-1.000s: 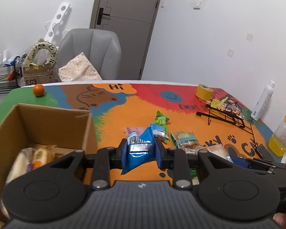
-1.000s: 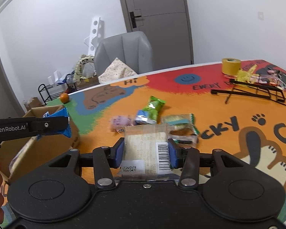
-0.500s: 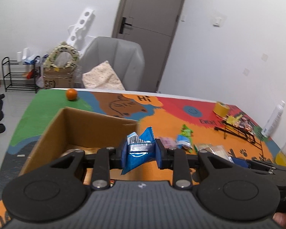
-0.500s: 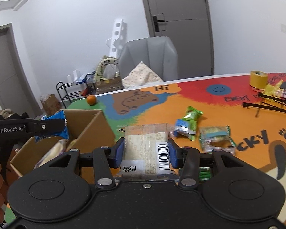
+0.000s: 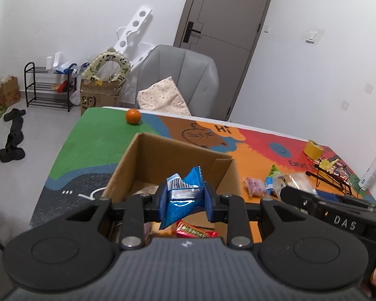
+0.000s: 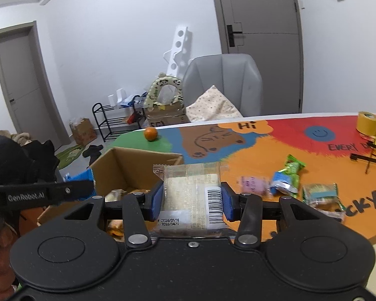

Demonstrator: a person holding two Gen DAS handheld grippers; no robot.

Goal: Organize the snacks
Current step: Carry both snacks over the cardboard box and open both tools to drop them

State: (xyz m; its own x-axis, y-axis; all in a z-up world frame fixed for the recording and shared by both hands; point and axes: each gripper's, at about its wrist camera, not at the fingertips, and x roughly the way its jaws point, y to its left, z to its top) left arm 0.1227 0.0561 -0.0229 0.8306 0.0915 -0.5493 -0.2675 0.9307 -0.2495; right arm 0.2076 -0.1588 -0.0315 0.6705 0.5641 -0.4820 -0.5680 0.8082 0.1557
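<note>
My left gripper point(image 5: 185, 202) is shut on a blue snack packet point(image 5: 184, 195) and holds it over the open cardboard box point(image 5: 173, 148). The box holds several snacks, among them a red bar point(image 5: 195, 232). My right gripper point(image 6: 191, 200) is shut on a clear-wrapped pale cake with a barcode point(image 6: 191, 195), held above the box's right side point(image 6: 137, 158). The left gripper shows in the right wrist view at the left point(image 6: 50, 193). Loose snacks lie on the colourful table mat: a pink packet point(image 6: 253, 184), a green and blue packet point(image 6: 288, 176) and a green-edged cake packet point(image 6: 320, 195).
An orange point(image 5: 133, 116) sits on the green part of the mat behind the box. A yellow tape roll point(image 6: 367, 123), a black wire rack point(image 5: 331, 175) and a white bottle point(image 5: 374, 168) stand at the right. A grey chair point(image 5: 180, 82) stands behind the table.
Both grippers have moved left with their snacks, from over the loose snacks to over the cardboard box. Both stay shut.
</note>
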